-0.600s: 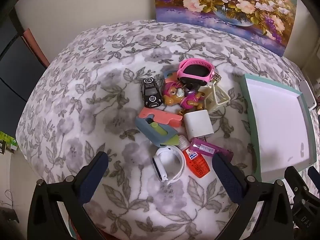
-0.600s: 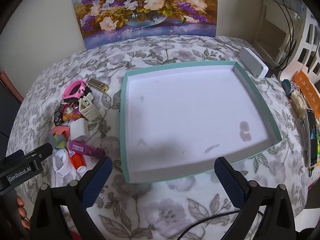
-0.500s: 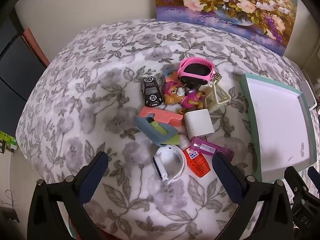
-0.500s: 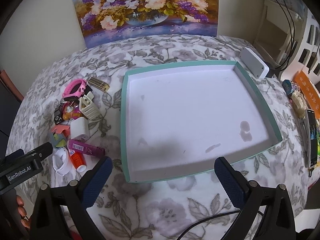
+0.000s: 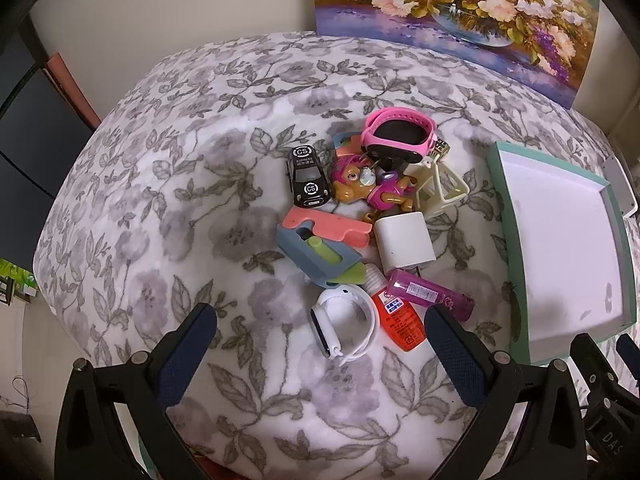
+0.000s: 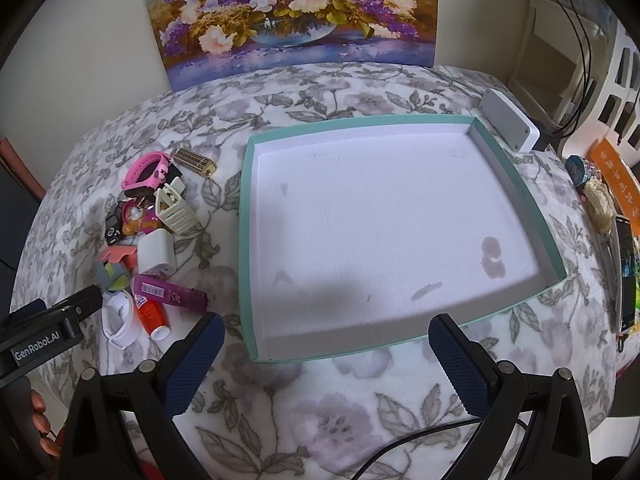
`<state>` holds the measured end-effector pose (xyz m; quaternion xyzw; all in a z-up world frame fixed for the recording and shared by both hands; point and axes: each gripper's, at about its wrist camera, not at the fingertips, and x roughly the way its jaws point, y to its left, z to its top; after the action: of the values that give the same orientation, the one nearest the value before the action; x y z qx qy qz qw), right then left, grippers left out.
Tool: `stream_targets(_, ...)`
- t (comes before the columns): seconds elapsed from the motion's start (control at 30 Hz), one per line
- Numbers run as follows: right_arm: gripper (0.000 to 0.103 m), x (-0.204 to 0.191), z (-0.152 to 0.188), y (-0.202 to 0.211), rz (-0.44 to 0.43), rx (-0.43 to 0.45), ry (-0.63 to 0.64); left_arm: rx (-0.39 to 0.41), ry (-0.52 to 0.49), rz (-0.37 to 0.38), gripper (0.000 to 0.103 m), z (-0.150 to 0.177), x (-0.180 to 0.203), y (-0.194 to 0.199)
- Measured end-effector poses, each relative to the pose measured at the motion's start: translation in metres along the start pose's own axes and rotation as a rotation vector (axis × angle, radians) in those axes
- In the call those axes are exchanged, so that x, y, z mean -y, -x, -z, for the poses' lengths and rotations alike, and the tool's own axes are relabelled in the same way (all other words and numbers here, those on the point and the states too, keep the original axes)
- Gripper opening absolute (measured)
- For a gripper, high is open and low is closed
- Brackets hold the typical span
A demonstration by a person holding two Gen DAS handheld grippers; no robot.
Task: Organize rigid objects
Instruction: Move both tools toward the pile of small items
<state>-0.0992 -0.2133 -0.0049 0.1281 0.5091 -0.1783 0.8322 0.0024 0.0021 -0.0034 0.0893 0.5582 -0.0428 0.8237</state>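
Observation:
A pile of small objects lies on the floral cloth: a white watch (image 5: 344,326), an orange bottle (image 5: 398,322), a purple tube (image 5: 428,292), a white charger block (image 5: 404,242), a black toy car (image 5: 306,176), a pup figure (image 5: 366,186) and a pink watch (image 5: 398,136). My left gripper (image 5: 320,344) is open, just in front of the white watch. An empty teal-rimmed tray (image 6: 246,216) lies right of the pile. My right gripper (image 6: 324,344) is open over the tray's near edge. The pile also shows in the right wrist view (image 6: 152,248).
A flower painting (image 6: 288,12) leans on the back wall. A white box (image 6: 508,124) sits behind the tray. A phone (image 6: 626,276) and small items lie at the right edge. A brass ridged piece (image 6: 194,160) lies behind the pile.
The left gripper has edged slightly forward toward the pile. The right gripper has barely moved.

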Motion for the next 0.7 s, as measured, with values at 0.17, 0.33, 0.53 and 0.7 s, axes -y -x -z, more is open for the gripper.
stream_targets(0.17, 0.103, -0.0006, 0.0005, -0.0015, -0.002, -0.008, 0.005, 0.013, 0.004, 0.005, 0.103, 0.0001, -0.0001, 0.0000)
stream_targets(0.33, 0.103, -0.0007, 0.0004, -0.0019, -0.002, -0.010, 0.005, -0.013, -0.005, -0.008, 0.103, -0.0005, 0.0008, -0.0001)
stream_targets(0.53, 0.103, -0.0010, 0.0007, -0.0023, -0.004, -0.013, 0.005, -0.015, -0.003, -0.010, 0.103, -0.0007, 0.0013, 0.0003)
stream_targets(0.7, 0.103, -0.0014, 0.0011, -0.0024, -0.007, -0.011, 0.009, -0.007, -0.005, -0.009, 0.103, -0.0004, 0.0020, 0.0009)
